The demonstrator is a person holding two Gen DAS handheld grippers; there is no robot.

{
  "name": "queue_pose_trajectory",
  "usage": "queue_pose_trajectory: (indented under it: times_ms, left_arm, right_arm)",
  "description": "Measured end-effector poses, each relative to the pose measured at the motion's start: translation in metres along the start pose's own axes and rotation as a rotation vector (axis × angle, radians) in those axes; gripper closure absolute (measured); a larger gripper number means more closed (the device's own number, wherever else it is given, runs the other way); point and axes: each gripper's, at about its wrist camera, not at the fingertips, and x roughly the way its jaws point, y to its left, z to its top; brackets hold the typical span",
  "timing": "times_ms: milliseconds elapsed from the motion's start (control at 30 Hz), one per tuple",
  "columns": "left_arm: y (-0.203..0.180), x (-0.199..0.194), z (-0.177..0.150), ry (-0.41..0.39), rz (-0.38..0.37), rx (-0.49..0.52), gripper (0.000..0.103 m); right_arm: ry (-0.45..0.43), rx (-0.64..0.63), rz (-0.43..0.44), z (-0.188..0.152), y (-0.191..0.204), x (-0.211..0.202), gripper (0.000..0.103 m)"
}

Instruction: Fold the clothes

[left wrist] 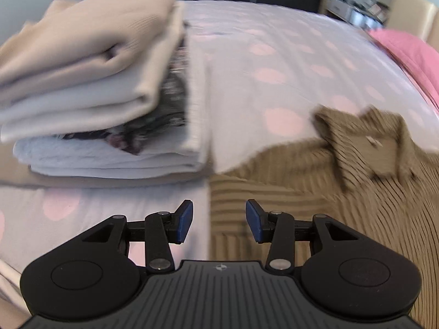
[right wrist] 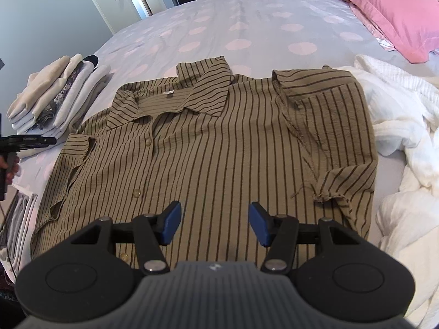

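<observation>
I am looking at the olive-brown shirt with dark pinstripes, which is lying button-side up on the dotted lilac bedspread with both short sleeves already turned in over the body, so I judge the fold about half done. A stack of folded pale garments is sitting finished beside it, while a crumpled white towelling heap is waiting. I am holding the left gripper and right gripper above the shirt, both sets of jaws apart and empty.

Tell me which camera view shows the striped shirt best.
The right wrist view: the striped shirt lies spread on the bed, sharp, with collar, buttons and both sleeves visible. The left wrist view shows only its collar and one side, blurred and cut by the frame edge.
</observation>
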Motion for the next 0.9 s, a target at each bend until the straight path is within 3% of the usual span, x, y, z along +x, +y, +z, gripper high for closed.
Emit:
queue_pose_trajectory:
  times_ms: [233, 333, 367, 467, 667, 733, 800, 900]
  left_arm:
    - [0.012, 0.052, 0.001, 0.009, -0.027, -0.124, 0.066]
    - [0.014, 0.059, -0.001, -0.007, -0.032, -0.125, 0.089]
    - [0.013, 0.056, -0.001, -0.027, -0.01, -0.116, 0.102]
    - [0.012, 0.05, 0.0, -0.075, 0.057, -0.098, 0.102]
    - [0.005, 0.048, -0.003, -0.08, 0.105, -0.058, 0.101]
    - [-0.003, 0.042, -0.003, -0.082, 0.132, -0.002, 0.1]
    - [-0.007, 0.029, -0.006, -0.086, 0.119, 0.028, 0.09]
    - [-0.015, 0.003, -0.01, -0.094, 0.089, 0.051, 0.087]
  right_arm:
    - [0.008, 0.001, -0.012, 0.002, -0.002, 0.007, 0.045]
    - [0.02, 0.007, -0.022, 0.003, -0.005, 0.014, 0.045]
    - [0.024, 0.009, -0.024, 0.003, -0.006, 0.016, 0.045]
    - [0.034, 0.01, -0.034, 0.002, -0.009, 0.02, 0.045]
    - [0.043, 0.007, -0.067, 0.001, -0.014, 0.024, 0.045]
    - [0.039, -0.007, -0.085, 0.001, -0.015, 0.022, 0.045]
    - [0.036, -0.016, -0.102, 0.001, -0.017, 0.019, 0.045]
    - [0.039, -0.003, -0.124, 0.0, -0.022, 0.012, 0.045]
